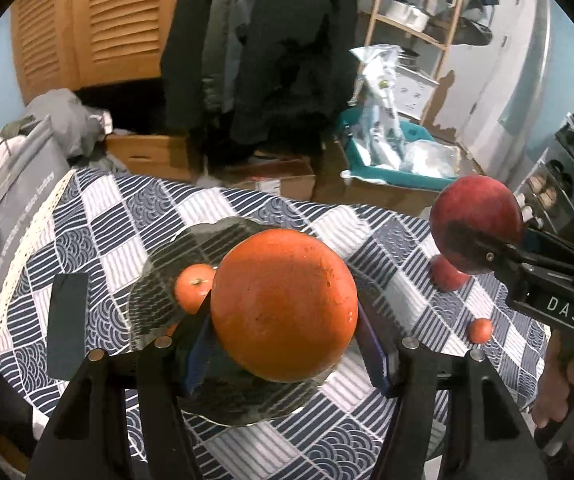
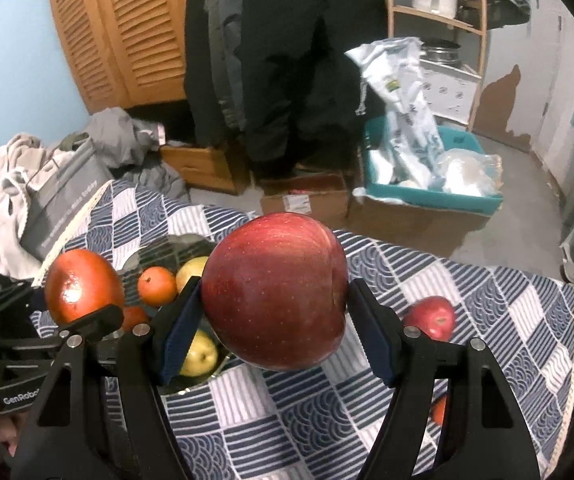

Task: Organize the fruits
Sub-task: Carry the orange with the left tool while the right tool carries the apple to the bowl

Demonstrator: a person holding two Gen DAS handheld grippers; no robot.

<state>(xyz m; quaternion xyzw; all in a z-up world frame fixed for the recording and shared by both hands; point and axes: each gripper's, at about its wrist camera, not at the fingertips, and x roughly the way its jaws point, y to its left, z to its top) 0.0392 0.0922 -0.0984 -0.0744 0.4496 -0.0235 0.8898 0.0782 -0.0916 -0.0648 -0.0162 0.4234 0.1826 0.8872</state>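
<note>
My left gripper (image 1: pixel 283 320) is shut on a large orange (image 1: pixel 284 305) and holds it above the glass plate (image 1: pixel 159 280). A small orange (image 1: pixel 194 287) lies on the plate. My right gripper (image 2: pixel 273 320) is shut on a big red apple (image 2: pixel 275 296), held above the table right of the plate (image 2: pixel 171 248). The right wrist view shows the left gripper with its orange (image 2: pixel 83 284), a small orange (image 2: pixel 157 286) and two yellow fruits (image 2: pixel 201 354) in the plate. The right gripper's apple (image 1: pixel 477 224) shows at right in the left wrist view.
A red apple (image 2: pixel 431 317) and a small orange (image 1: pixel 480 330) lie on the checked tablecloth (image 2: pixel 307 420) at the right. A dark flat object (image 1: pixel 67 320) lies left of the plate. A grey bag (image 1: pixel 15 208) stands at the table's far left. Boxes crowd the floor beyond.
</note>
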